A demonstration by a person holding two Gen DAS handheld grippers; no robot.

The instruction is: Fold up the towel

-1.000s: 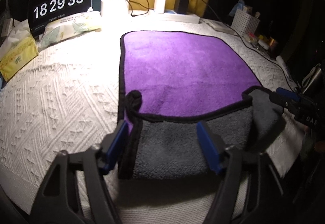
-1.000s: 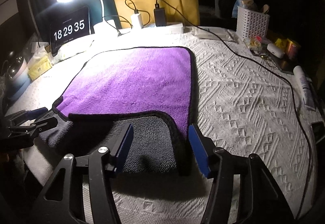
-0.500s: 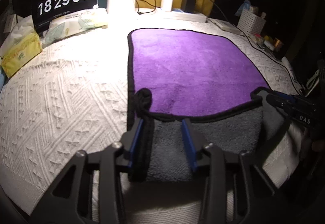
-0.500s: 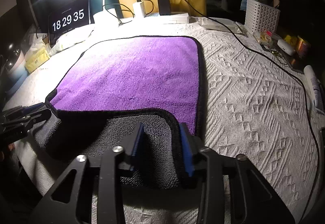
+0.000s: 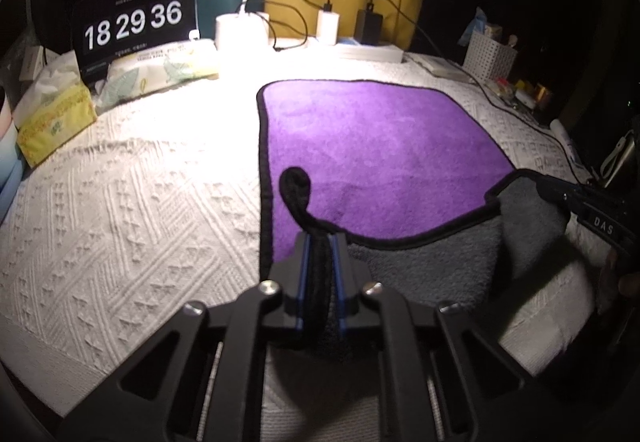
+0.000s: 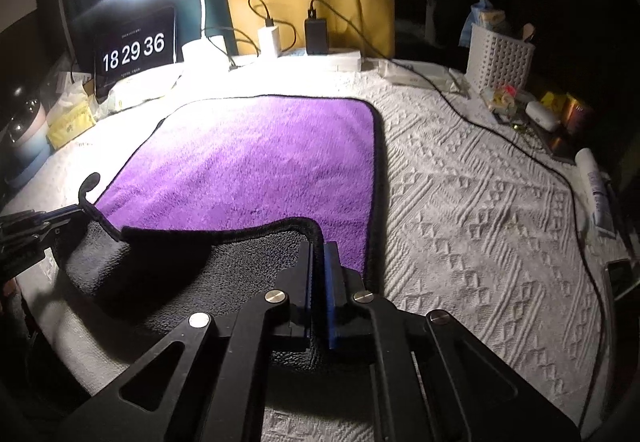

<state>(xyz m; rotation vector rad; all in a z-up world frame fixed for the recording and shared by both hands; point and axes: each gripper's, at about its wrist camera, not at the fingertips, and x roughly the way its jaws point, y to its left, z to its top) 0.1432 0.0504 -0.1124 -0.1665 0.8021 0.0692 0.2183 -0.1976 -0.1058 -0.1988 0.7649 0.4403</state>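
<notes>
Each hand-held gripper, left (image 5: 320, 242) and right (image 6: 318, 248), pinches a near corner of the towel (image 5: 380, 145). It looks soft and floppy; corners seem the right hold

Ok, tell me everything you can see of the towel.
The towel is plush, purple on top and grey underneath, with black piping all round. It lies flat on the white textured cover, near edge turned back to show the grey. The left tool is shut on the near left corner, where a black loop sticks up; the right tool is shut on the near right corner.
</notes>
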